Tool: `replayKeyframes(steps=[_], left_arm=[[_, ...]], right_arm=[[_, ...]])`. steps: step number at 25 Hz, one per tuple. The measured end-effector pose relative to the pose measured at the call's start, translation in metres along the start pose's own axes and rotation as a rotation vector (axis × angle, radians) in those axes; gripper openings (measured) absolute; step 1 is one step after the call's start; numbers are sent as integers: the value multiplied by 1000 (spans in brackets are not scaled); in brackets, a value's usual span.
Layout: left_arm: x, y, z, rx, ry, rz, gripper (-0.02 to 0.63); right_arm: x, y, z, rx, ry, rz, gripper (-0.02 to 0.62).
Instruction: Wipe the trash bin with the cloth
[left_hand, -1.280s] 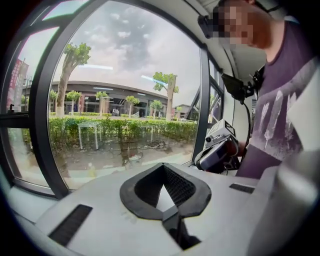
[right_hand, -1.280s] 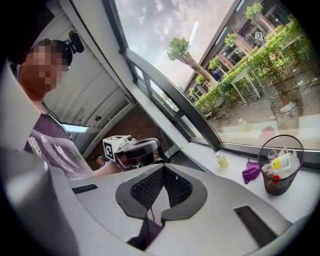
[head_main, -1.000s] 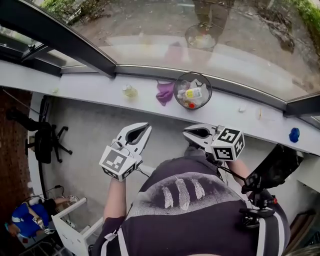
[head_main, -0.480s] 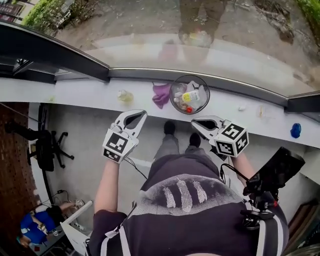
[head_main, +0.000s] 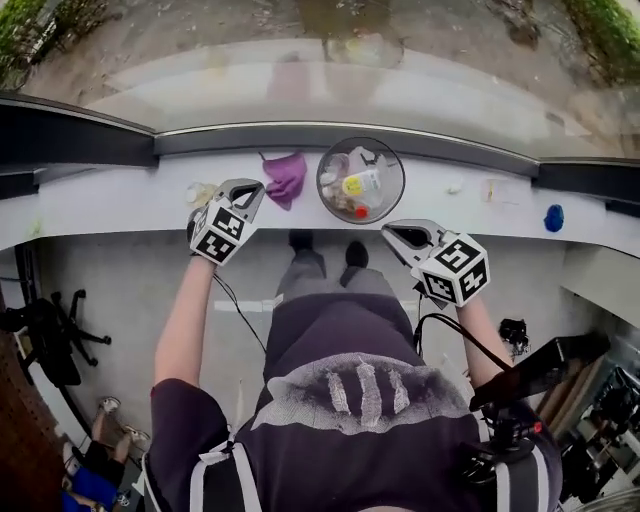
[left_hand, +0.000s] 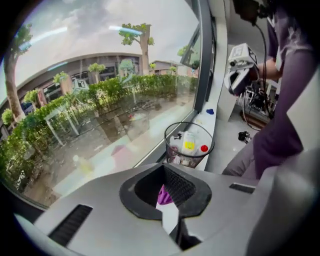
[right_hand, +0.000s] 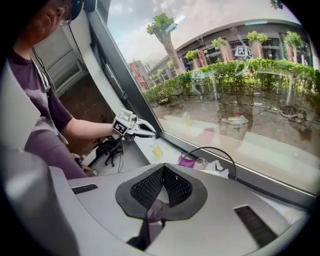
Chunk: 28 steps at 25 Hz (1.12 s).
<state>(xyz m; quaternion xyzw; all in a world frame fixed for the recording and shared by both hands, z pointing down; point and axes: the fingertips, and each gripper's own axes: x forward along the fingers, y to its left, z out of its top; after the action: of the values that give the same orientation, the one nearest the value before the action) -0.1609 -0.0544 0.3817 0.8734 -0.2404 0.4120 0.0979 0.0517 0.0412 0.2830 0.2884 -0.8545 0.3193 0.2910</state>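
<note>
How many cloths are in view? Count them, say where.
1: the purple cloth lies on the sill, just left of the trash bin; the bin's contents could hide another.

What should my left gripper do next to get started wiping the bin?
Probably open the left gripper and lower it onto the purple cloth. Its jaws are together and empty. The cloth lies loose on the windowsill right by the gripper's tips, beside the trash bin, so it has to be grasped before any wiping.

A wide window (head_main: 400, 70) above a white sill (head_main: 110, 197) — grey floor (head_main: 125, 290), black office chair (head_main: 50, 338) below.
</note>
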Motion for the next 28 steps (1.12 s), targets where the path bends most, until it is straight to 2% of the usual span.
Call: replayKeyframes(steps=[5, 8, 9, 11, 12, 13, 14, 16, 20, 23, 26, 28], left_arm=[[70, 17, -41, 85, 118, -85, -3], [107, 19, -56, 138, 149, -119, 1], [119, 19, -62, 153, 162, -139, 59], [145, 14, -74, 174, 191, -188, 279], [159, 10, -79, 181, 207, -216, 370], [172, 5, -85, 193, 224, -245, 422], [185, 1, -93, 213, 244, -271, 432], [207, -8, -111, 284, 292, -311, 437], [248, -23, -142, 391, 348, -347, 437], [270, -42, -169, 417, 380, -358, 436], [293, -38, -180, 414, 414, -346, 434], [300, -34, -187, 384, 434, -341, 375]], right_arm=[[5, -44, -10, -1, 92, -200, 0], [2, -79, -24, 60, 119, -310, 0], [2, -91, -29, 85, 118, -344, 0], [5, -116, -42, 122, 118, -405, 0], [6, -128, -48, 132, 120, -431, 0], [9, -139, -52, 138, 118, -449, 0], [12, -148, -54, 147, 112, -457, 1], [20, -161, -58, 183, 87, -454, 46], [32, -184, -72, 238, 62, -455, 120], [44, -185, -95, 278, 79, -423, 123], [53, -195, -100, 277, 91, -425, 123], [62, -201, -104, 270, 107, -419, 123]])
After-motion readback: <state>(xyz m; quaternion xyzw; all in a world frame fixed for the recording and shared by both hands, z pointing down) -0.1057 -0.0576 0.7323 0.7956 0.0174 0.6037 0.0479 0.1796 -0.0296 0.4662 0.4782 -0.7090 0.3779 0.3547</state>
